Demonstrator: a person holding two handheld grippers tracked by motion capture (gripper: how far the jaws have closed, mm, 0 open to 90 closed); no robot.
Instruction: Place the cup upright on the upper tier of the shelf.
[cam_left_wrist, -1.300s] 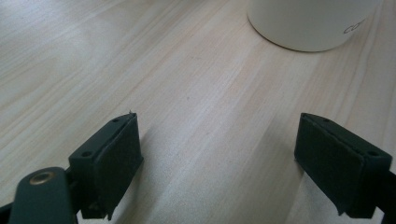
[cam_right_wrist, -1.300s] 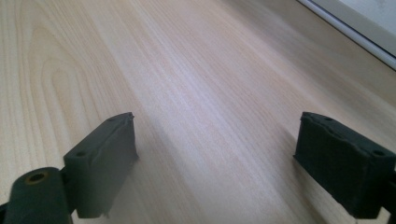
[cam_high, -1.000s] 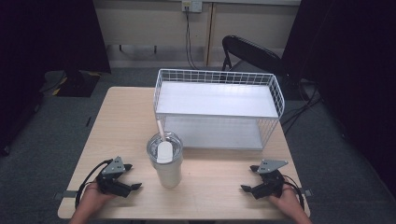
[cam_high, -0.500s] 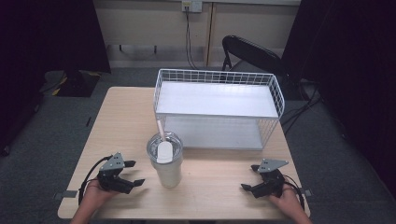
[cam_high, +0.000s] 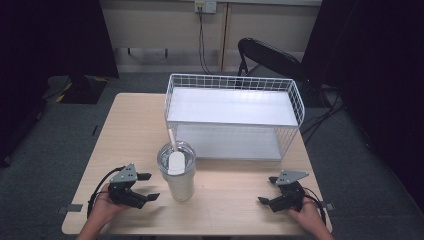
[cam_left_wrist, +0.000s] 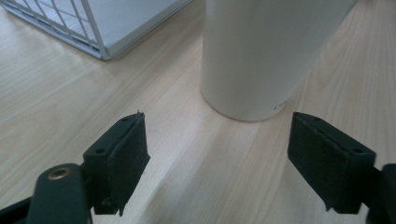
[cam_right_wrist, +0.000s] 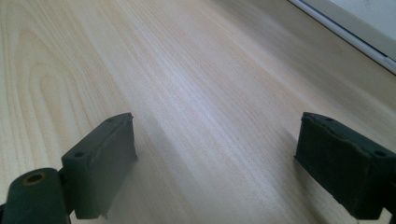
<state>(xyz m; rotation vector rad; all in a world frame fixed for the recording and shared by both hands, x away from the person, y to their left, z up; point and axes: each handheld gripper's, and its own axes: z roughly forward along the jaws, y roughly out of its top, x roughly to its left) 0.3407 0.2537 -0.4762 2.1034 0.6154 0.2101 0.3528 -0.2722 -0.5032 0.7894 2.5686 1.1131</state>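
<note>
Your left gripper (cam_high: 148, 187) has lifted slightly off the table (cam_high: 235, 192) since a second ago and now points at the cup (cam_high: 177, 171). Its jaws have just been closing in; they stand moderately apart with nothing between them, the pads (cam_left_wrist: 122, 158) short of the cup's base (cam_left_wrist: 261, 56). The cup stands upright with lid and straw, just in front of the wire basket (cam_high: 232, 114) and between your two hands, nearer the left. Your right gripper (cam_high: 270, 190) has not moved; it rests low on the table, jaws wide, nothing held. Judgement: the left hand is lining up a grasp on the cup, but the gap looks too narrow for its body, so reopen before you advance.
</note>
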